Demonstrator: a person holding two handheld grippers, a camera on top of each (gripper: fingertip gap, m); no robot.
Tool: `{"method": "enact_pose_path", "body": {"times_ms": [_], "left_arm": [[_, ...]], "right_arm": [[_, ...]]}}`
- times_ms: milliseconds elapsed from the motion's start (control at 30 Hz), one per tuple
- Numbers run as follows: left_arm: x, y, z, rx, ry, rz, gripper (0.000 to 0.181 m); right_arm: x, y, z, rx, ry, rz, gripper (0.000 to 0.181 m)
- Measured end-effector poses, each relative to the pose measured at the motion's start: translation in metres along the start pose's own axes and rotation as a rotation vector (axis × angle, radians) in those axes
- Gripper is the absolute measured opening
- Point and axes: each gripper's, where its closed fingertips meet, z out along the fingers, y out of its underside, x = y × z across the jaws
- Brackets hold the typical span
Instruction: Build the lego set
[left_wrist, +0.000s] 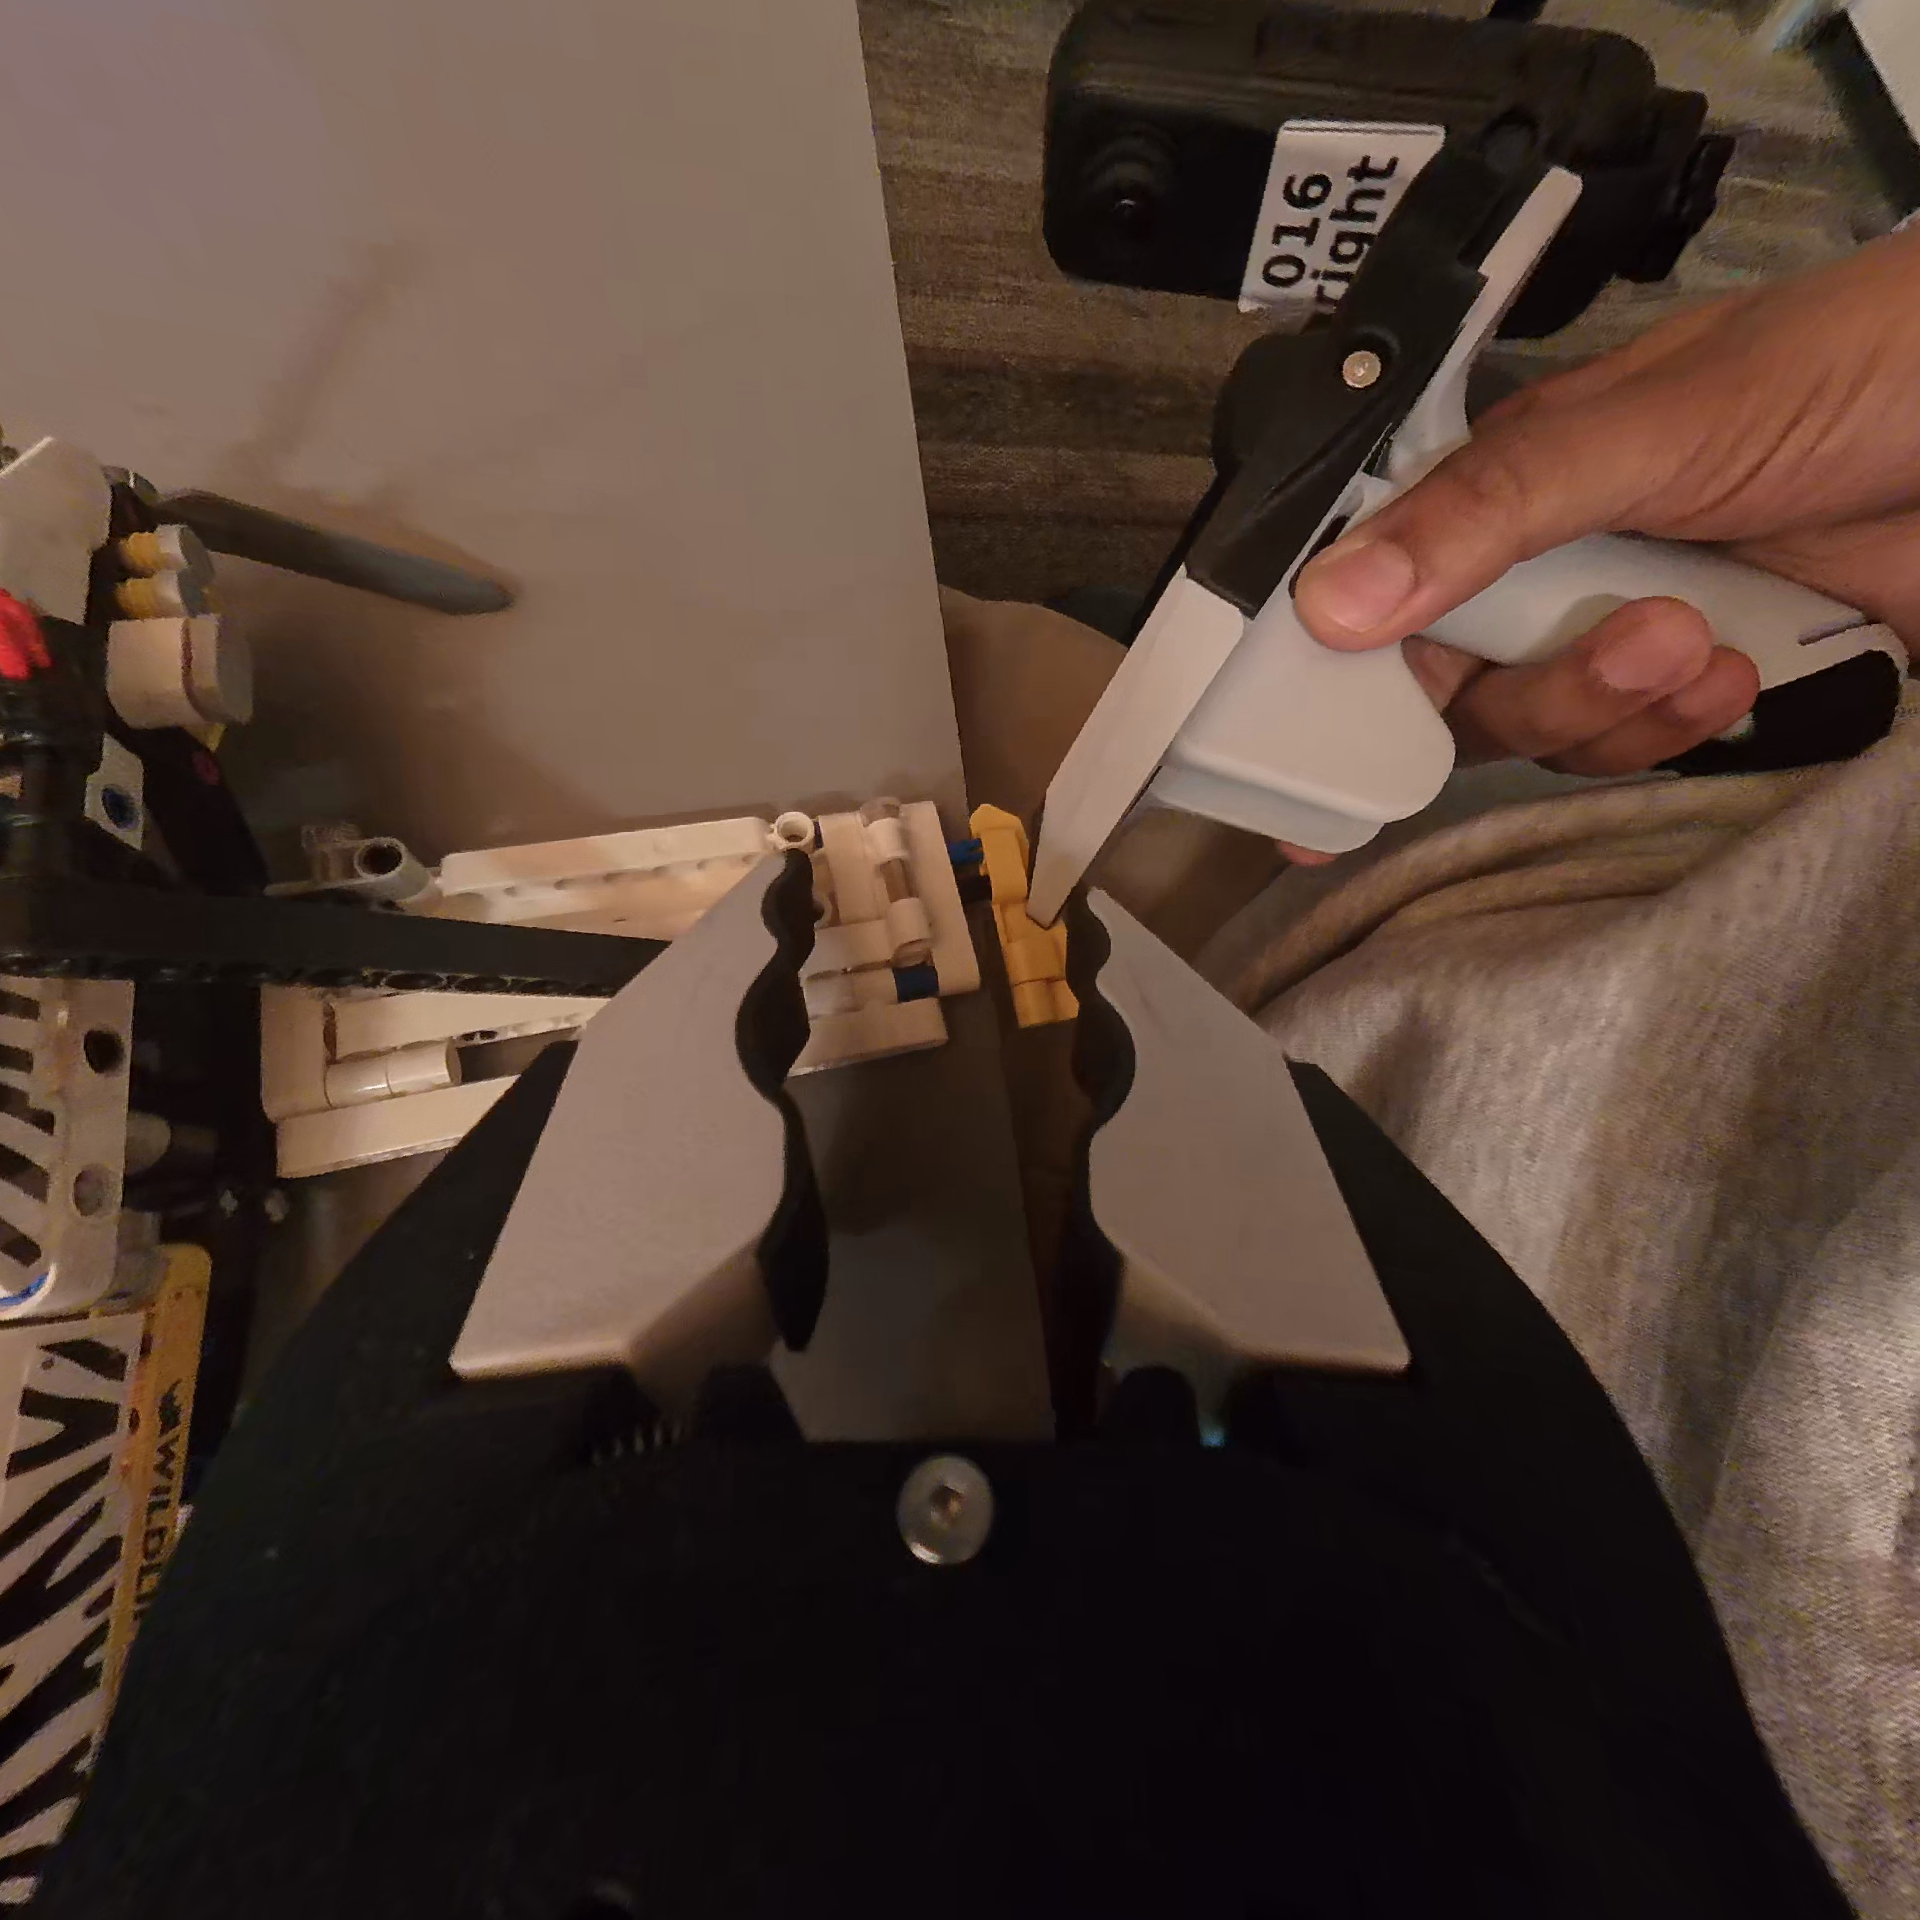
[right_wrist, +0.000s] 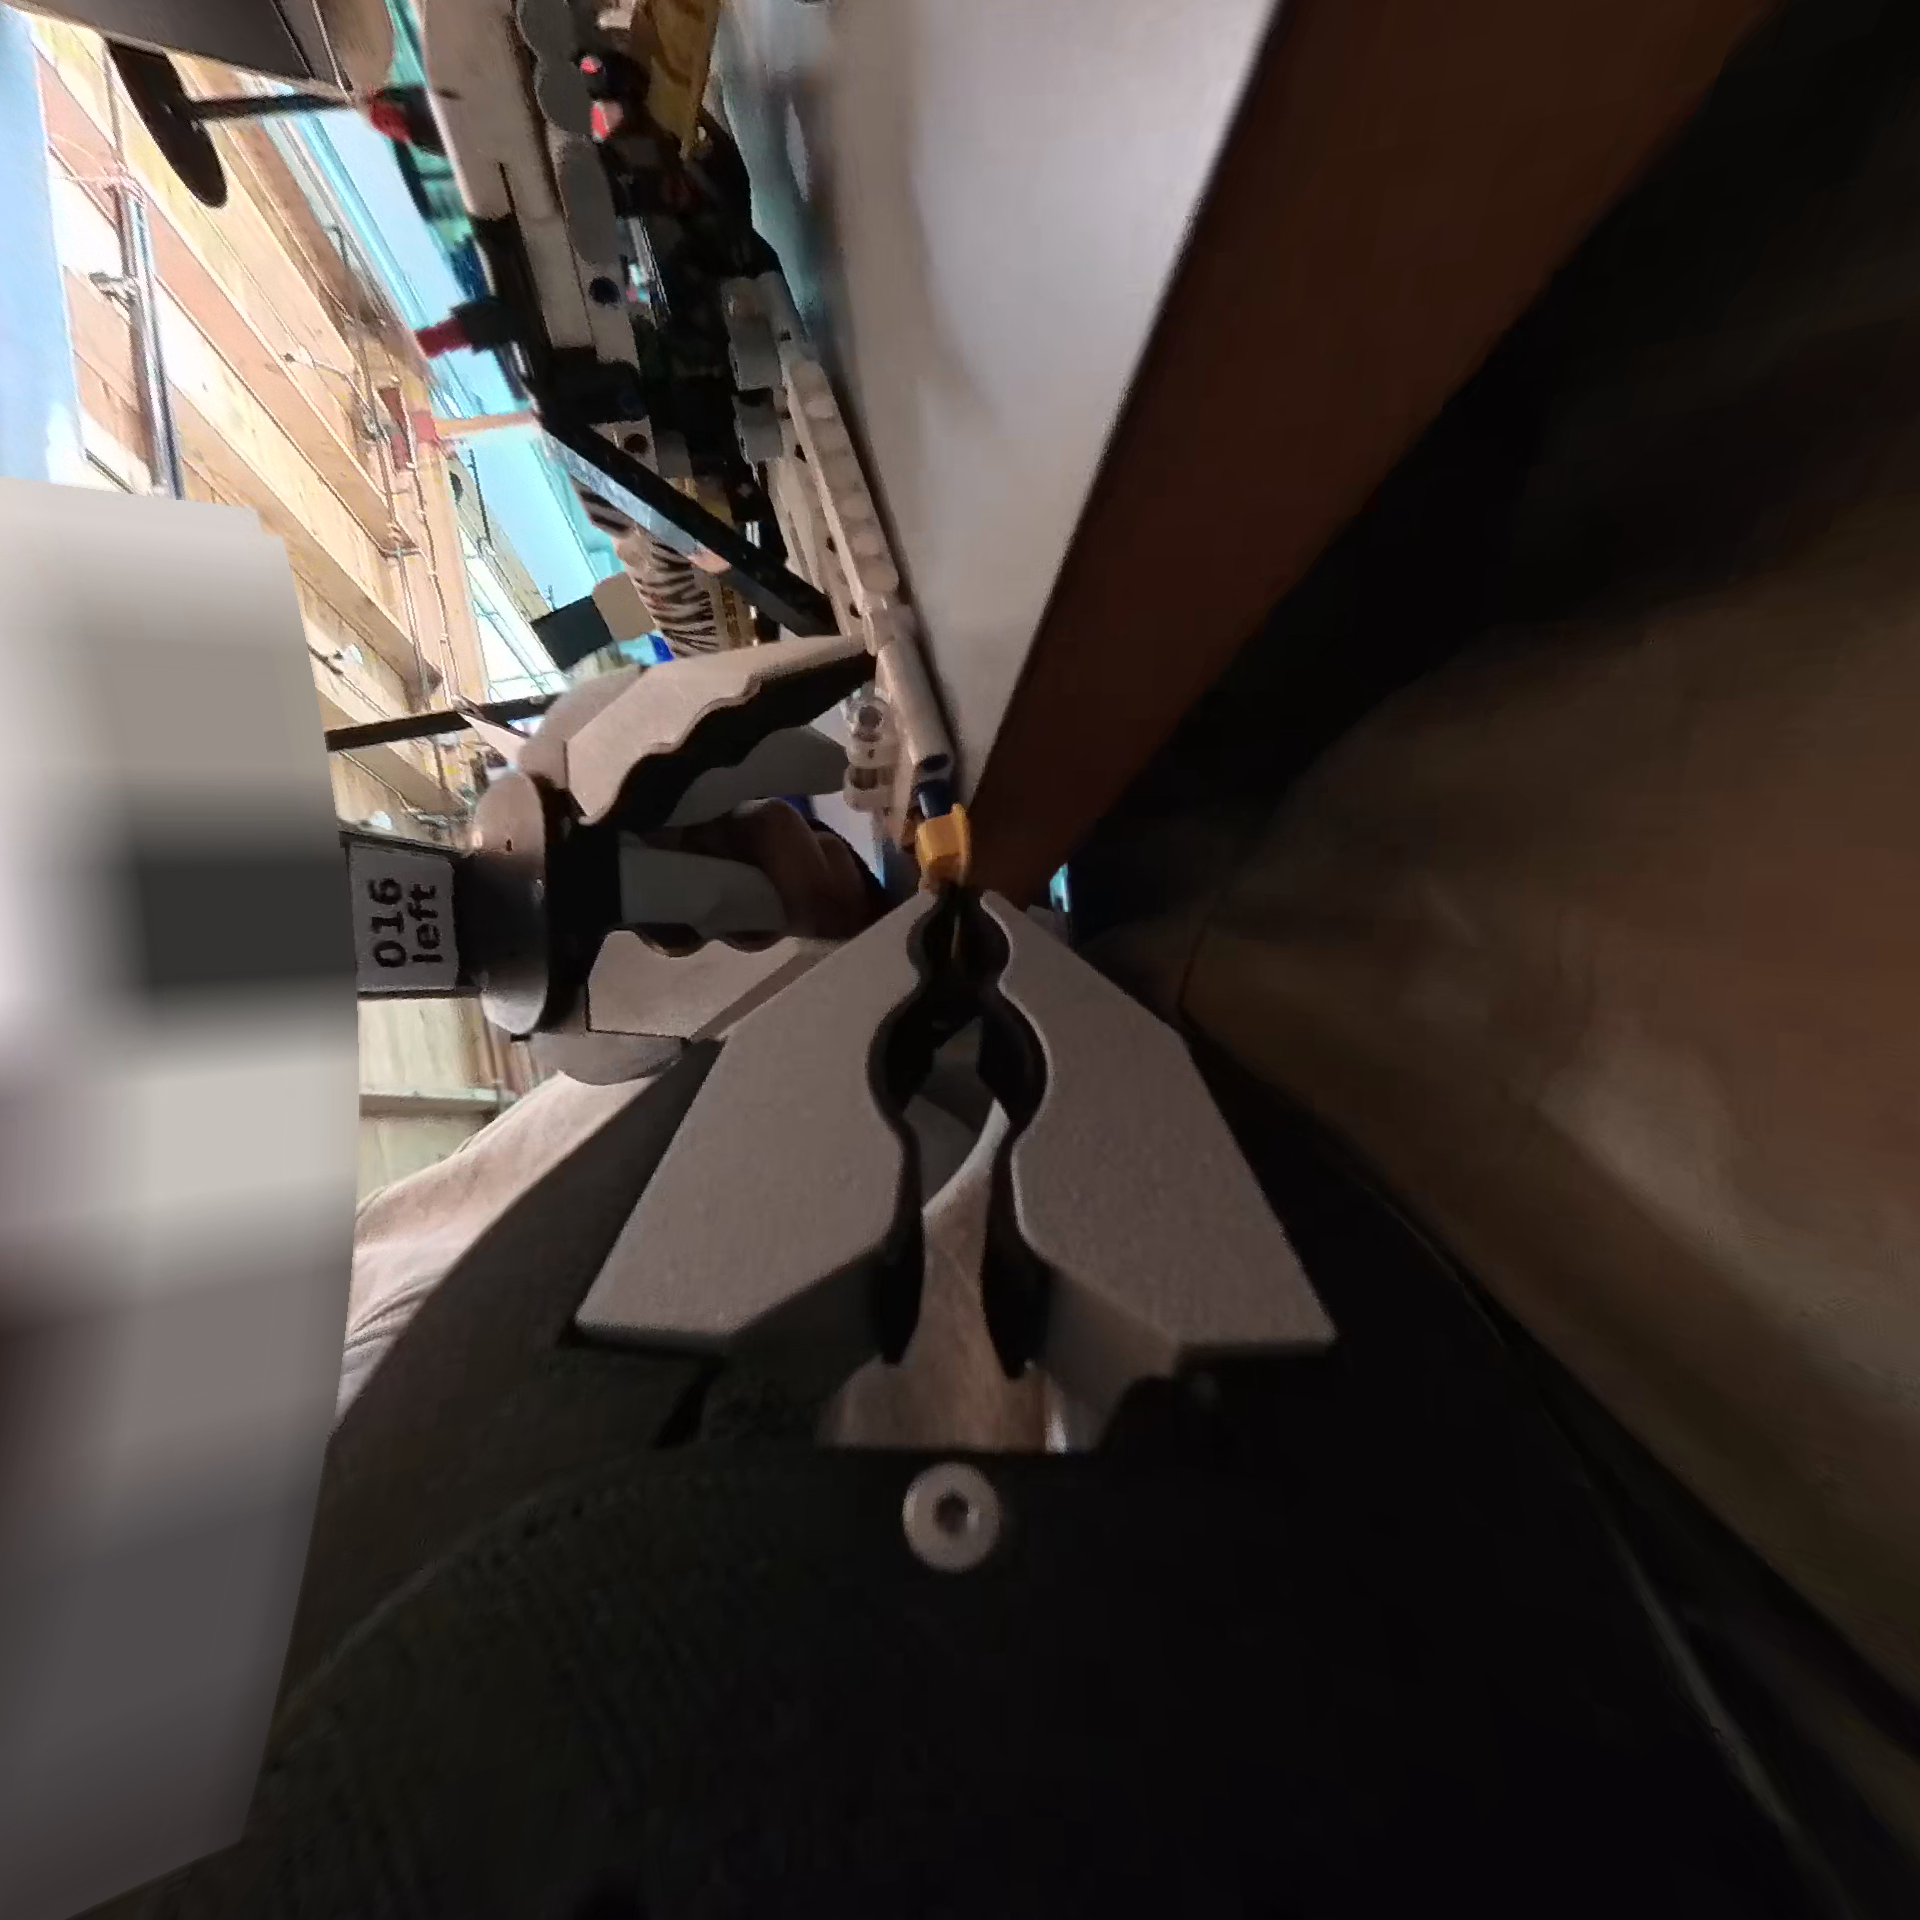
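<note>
At the table (left_wrist: 520, 312) edge, the right gripper (right_wrist: 951, 914) pinches the yellow piece (left_wrist: 1023, 935) with narrow jaws. The left gripper (left_wrist: 935, 914), jaws wide, spans the white model (left_wrist: 644, 883) and that piece.

Smooth glossy plastic in the white lego assembly (left_wrist: 727, 935) and yellow piece (left_wrist: 1023, 935); matt grey plastic fingers (left_wrist: 644, 1174) with black rubbery wavy pads on the left gripper (left_wrist: 940, 914); smooth matt white tabletop (left_wrist: 468, 364); soft heathered grey cloth (left_wrist: 1610, 1143), right; bright metal screw (left_wrist: 943, 1509), near.
</note>
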Motion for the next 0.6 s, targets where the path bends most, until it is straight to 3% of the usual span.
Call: {"method": "enact_pose_path", "body": {"times_ms": [333,533,600], "left_arm": [[-0.0006,-0.0004,-0.0002,0.005,0.004,-0.015,0.042],[-0.0005,-0.0007,0.0003,0.006,0.005,-0.023,0.042],[-0.0004,-0.0006,0.0004,0.006,0.002,-0.020,0.042]], "right_arm": [[-0.0013,-0.0021,0.0027,-0.094,0.058,-0.097,0.000],[-0.0024,-0.0021,0.0040,-0.133,-0.015,0.014,0.000],[-0.0019,-0.0023,0.0042,-0.162,0.038,-0.081,0.000]]}}
